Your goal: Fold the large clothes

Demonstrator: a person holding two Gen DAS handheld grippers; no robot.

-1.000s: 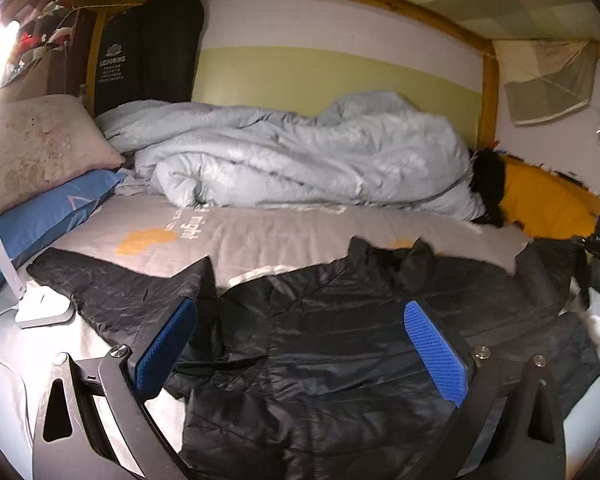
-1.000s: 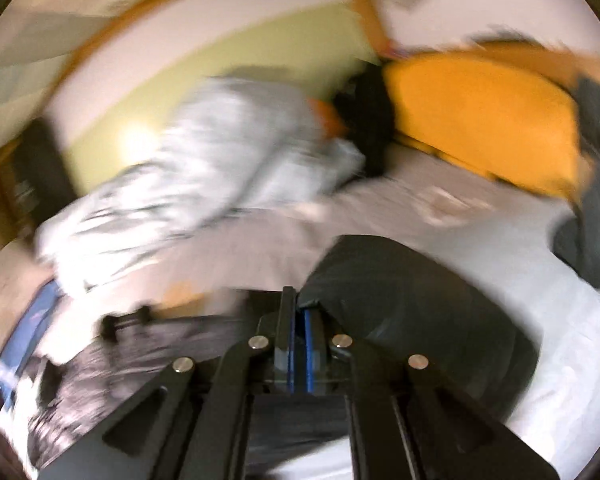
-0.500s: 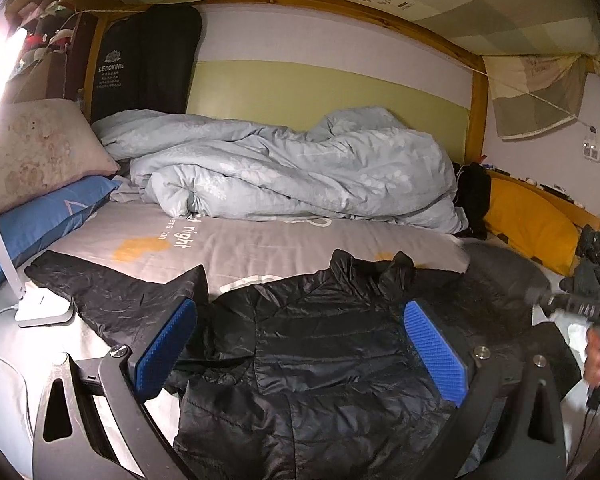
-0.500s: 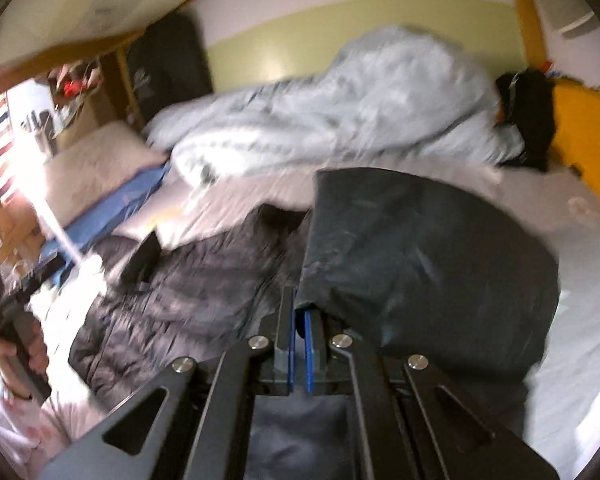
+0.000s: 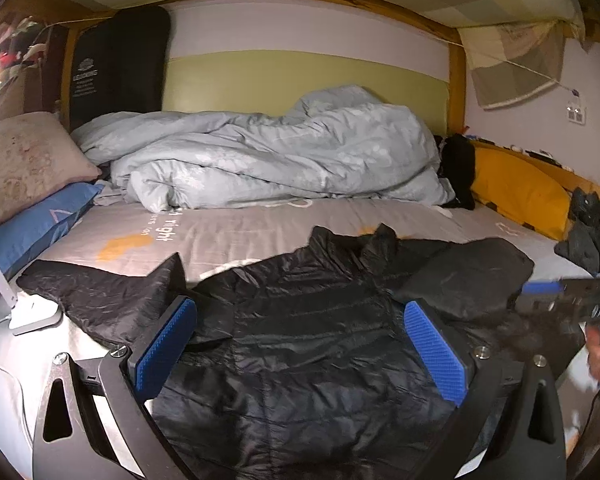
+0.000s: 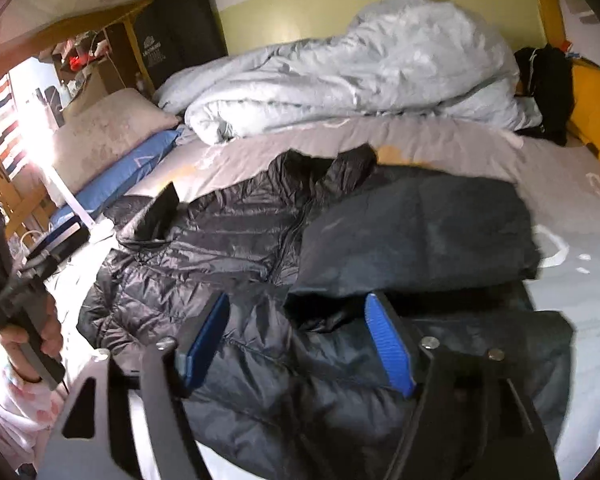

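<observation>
A black quilted puffer jacket [image 5: 300,340] lies spread on the grey bed sheet [image 5: 228,236], collar toward the duvet. Its right sleeve [image 6: 420,232] lies folded in over the jacket's body [image 6: 204,248]. Its left sleeve [image 5: 100,296] stretches out to the left. My left gripper [image 5: 300,348] is open and empty, hovering over the jacket's lower body. My right gripper [image 6: 296,344] is open and empty, just above the jacket below the folded sleeve. The right gripper also shows at the right edge of the left wrist view [image 5: 568,300], blurred.
A crumpled light-blue duvet [image 5: 276,156] fills the back of the bed. A pink pillow [image 5: 24,164] and a blue pillow [image 5: 32,232] lie at left. A white lamp base [image 5: 36,316] stands by the left sleeve. A yellow cushion [image 5: 516,196] and dark clothes [image 5: 588,232] sit at right.
My right gripper has opened and let go of the sleeve, which now lies folded over the jacket. The left gripper has stayed open and moved only slightly.
</observation>
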